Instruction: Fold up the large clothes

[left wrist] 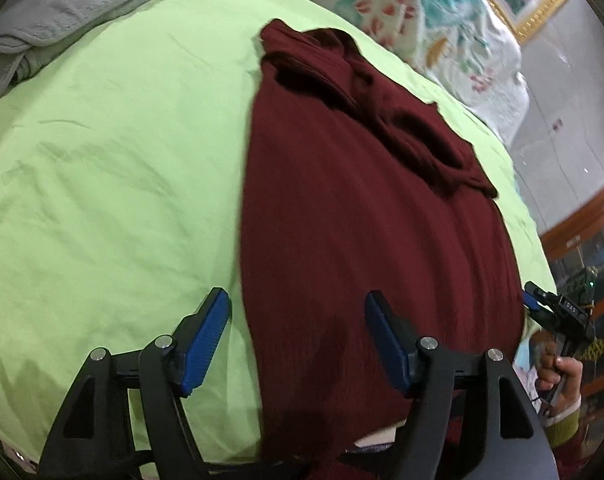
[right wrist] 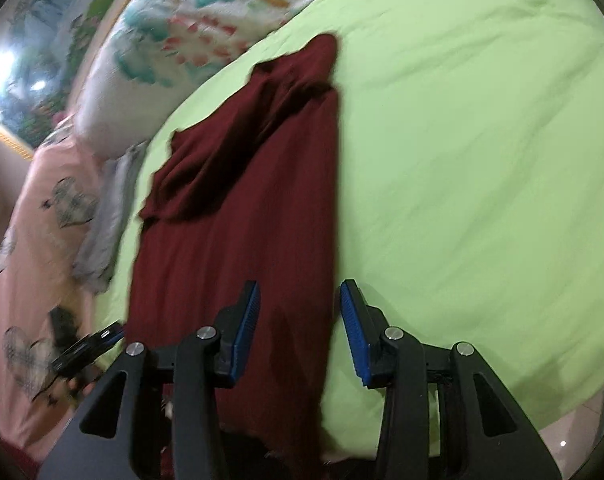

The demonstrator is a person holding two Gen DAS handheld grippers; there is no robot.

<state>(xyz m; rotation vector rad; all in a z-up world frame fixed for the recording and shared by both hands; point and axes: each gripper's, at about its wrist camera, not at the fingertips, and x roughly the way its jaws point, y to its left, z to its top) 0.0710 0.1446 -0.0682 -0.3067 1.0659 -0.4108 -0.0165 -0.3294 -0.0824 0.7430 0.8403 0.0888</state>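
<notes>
Now, through the left wrist camera, we are holding the left gripper [left wrist: 298, 344] with fingers apart and empty over the near left edge of the maroon garment [left wrist: 361, 240], which is lying lengthwise on the green bedsheet [left wrist: 102, 160], sleeves folded in, likely readying the next fold. Faint lettering on the right gripper [left wrist: 541, 306] is proving unreadable. Through the right wrist camera, we are hovering its parted, empty fingers over the garment's near right edge.

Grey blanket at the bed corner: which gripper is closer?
Left. The left gripper sits at the maroon garment's edge facing the grey blanket; the right gripper sits at the garment's opposite edge.
</notes>
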